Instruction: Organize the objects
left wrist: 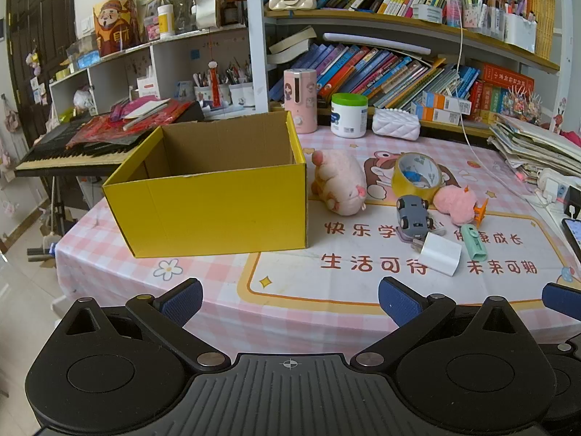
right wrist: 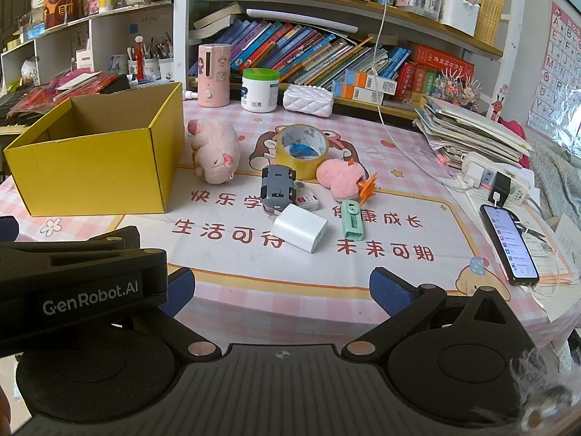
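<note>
Two sets of fingers spread wide, empty | yellow box [left wrist: 214,210] open-topped | pink plush pig [left wrist: 339,181] lying sideways

Box [left wrist: 214,196] sat left on the table [left wrist: 326,290]; plush pig [left wrist: 339,181] just right of it, tape roll [left wrist: 417,174] further right, charger [left wrist: 441,252] nearest.

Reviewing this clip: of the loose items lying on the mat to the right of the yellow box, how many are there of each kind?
Plush toys: 2, pale pink pig and pink fluffy plush
Tape rolls: 1, yellow tape roll
Toy cars: 1, grey toy car
Chargers: 1, white charger
Small green gadgets: 1, mint green item
Small white and red items: 1, white and red item
Total: 7
</note>
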`<state>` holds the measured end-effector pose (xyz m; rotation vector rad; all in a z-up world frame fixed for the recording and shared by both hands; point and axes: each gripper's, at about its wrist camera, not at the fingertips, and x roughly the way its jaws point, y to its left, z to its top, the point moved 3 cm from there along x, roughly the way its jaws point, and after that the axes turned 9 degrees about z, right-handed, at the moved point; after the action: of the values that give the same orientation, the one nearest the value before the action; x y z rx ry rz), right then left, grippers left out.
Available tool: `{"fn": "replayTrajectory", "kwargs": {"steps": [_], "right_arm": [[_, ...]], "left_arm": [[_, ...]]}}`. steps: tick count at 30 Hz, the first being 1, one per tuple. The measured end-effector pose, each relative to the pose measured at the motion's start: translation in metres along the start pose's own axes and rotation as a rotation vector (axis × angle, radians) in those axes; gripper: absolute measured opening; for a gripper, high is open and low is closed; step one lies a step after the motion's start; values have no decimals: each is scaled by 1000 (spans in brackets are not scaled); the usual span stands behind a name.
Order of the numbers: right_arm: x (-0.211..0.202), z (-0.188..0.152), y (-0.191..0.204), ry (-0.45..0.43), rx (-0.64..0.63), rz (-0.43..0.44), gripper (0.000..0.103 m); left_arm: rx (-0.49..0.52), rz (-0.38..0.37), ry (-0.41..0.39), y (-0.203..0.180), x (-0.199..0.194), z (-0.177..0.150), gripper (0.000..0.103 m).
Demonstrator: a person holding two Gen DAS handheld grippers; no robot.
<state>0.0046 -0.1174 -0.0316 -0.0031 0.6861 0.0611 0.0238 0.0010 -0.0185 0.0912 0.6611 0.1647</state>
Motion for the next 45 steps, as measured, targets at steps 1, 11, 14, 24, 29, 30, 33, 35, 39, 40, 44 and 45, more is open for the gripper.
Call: {"fn": "replayTrajectory", "kwargs": {"steps": [1,11,14,24,29,30,33,35,39,40,44,45], "right_arm": [[0,0,0,0,0,0,103],[0,-1,1,0,0,1,103],[0,-1,1,0,0,1,103],[-2,-1,1,0,0,2,103],[-3,-1,1,-1,0,1,103],[-3,-1,1,-1,-1,1,103],[-4,-1,1,-1,-1,2,103],[-5,-1,1,-2,0,2,103],[-5,-1,0,-2,-1,2,103],[-5,-1,0,-2,-1,2,103],[-5,-1,-1,-2,-1,1,103],[-6,-1,-1,-3,-1,1,103]], "left_arm": [[0,0,0,0,0,0,103],[0,0,0,0,0,0,103],[0,-1,0,0,0,0,103],[1,0,1,0,0,0,103],[1,0,0,0,0,0,103],[1,0,0,0,0,0,103],[0,0,-1,0,0,0,103],[1,1,-2,0,0,0,103],[0,0,-2,9,-1,-4,103],[-1,-2,-1,8,-3,-3,103],[-2,-4,-1,6,-6,1,103],[-2,-4,-1,6,-6,1,103]]}}
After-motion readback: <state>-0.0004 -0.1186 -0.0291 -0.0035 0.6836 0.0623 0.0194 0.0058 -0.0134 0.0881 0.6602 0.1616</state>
